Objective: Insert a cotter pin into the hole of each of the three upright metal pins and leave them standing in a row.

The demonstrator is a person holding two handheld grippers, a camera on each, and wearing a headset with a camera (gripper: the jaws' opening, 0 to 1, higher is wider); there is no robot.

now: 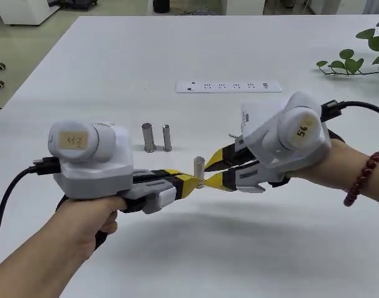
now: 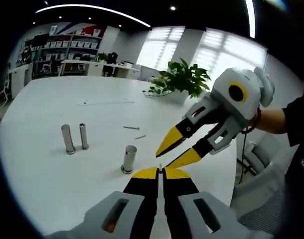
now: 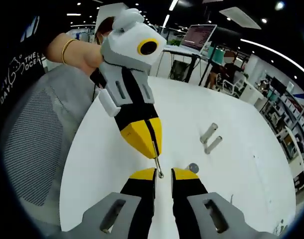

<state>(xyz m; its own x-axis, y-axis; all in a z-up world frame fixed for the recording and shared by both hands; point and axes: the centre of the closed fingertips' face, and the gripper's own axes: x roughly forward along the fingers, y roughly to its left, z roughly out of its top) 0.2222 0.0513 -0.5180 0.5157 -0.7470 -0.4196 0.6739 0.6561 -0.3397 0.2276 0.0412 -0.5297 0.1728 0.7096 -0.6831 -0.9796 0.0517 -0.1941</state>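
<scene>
- The left gripper (image 3: 153, 148) has its jaws pressed together on a thin cotter pin (image 3: 157, 162), which sticks out past the tips
- The right gripper (image 3: 164, 173) meets it tip to tip. Its jaws are spread a little and the free end of the cotter pin lies in the gap between them, not clamped as far as the right gripper view tells
- The near metal pin (image 1: 199, 167) stands upright on the white table (image 1: 115, 74), just behind the meeting tips
- The two other metal pins (image 2: 68, 139) stand close together, further off
- Two loose cotter pins (image 2: 131, 128) lie flat on the table beyond the near metal pin, so probably no pin is fitted yet
- The step in hand seems to be the first insertion, with the cotter pin being arranged between both tools
- The next move probably calls for one firm hold on the cotter pin, its legs free and level with the hole. This hole is too small to see here. The metal pin may tip easily if it is pushed from the side
</scene>
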